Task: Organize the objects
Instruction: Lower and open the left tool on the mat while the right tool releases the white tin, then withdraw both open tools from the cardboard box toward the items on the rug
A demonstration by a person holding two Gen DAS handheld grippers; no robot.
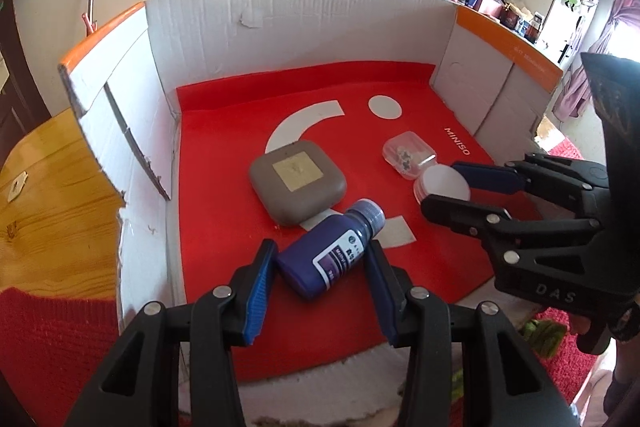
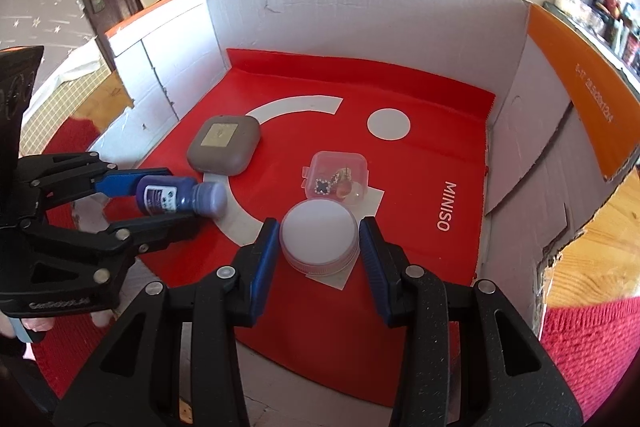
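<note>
A dark blue bottle (image 1: 330,253) lies on its side on the red mat (image 1: 436,227), between the jaws of my left gripper (image 1: 318,283). The jaws stand open around it with small gaps. It also shows in the right wrist view (image 2: 176,199). A round white-lidded jar (image 2: 319,237) stands upright between the open jaws of my right gripper (image 2: 318,259), also with gaps at both sides. The jar (image 1: 444,183) and right gripper (image 1: 450,189) show in the left wrist view. A grey rounded case (image 1: 298,183) and a small clear box (image 1: 408,154) of trinkets lie further back.
A white cardboard box wall (image 1: 300,27) with orange edges surrounds the mat on three sides. A wooden table (image 1: 44,195) and red knitted cloth (image 1: 48,347) lie outside it. The left gripper (image 2: 160,201) shows at the left of the right wrist view.
</note>
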